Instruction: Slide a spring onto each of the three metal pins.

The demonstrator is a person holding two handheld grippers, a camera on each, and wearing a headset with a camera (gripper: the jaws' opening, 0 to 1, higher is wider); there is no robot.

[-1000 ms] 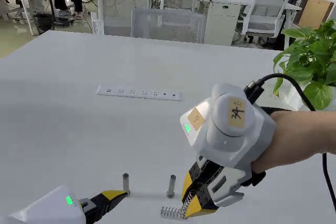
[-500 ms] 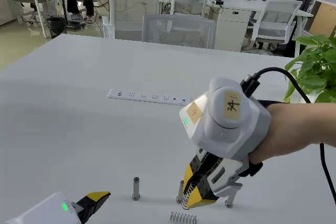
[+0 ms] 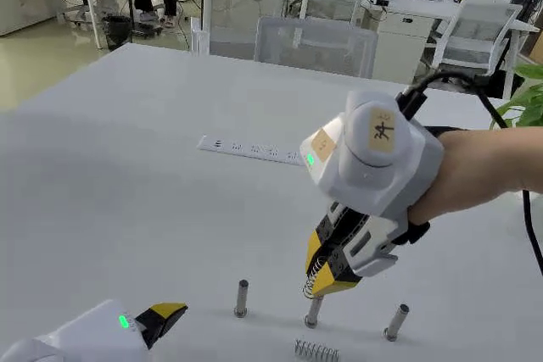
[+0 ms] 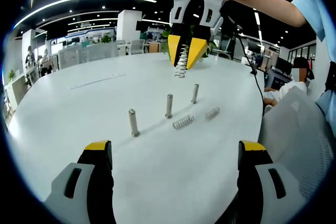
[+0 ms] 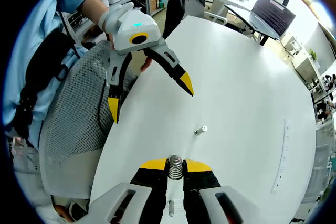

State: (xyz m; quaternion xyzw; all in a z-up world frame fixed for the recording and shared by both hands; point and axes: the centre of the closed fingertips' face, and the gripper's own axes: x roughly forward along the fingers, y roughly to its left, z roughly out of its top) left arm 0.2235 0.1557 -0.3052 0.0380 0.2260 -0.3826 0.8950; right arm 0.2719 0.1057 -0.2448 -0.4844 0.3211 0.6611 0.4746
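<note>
Hovering just above the middle pin [image 3: 315, 311], the right gripper [image 3: 322, 282] carries a spring [image 3: 310, 284] upright, its lower end close over the pin's head. Judged from the head view, it is not yet threaded.

Risks from here:
- The spring's free end hangs below the jaw tips and may sway. If the bore misses the pin head on descent, the coils would catch on the rim and buckle sideways.
- The pins are slim and stand free on the white table [image 3: 127, 167]. A sideways push from a misaligned spring or a jaw tip could tip the middle pin into the left pin [image 3: 242, 297] or the right pin [image 3: 396, 321].
- Letting go too early could let the spring bounce off and roll away.
- A tight pinch may squeeze the coils oval, so the bore binds on the pin.

Claw state:
- Right: jaws nearly closed, with only the spring's width between the yellow tips, gripping its upper coils. Nothing else is touched.
- Left gripper [image 5: 150, 100]: jaws spread wide, empty, held low and near the person, clear of the pins.

Two loose springs [image 4: 183, 121] lie flat on the table beside the pins, so all three pins look bare.
</note>
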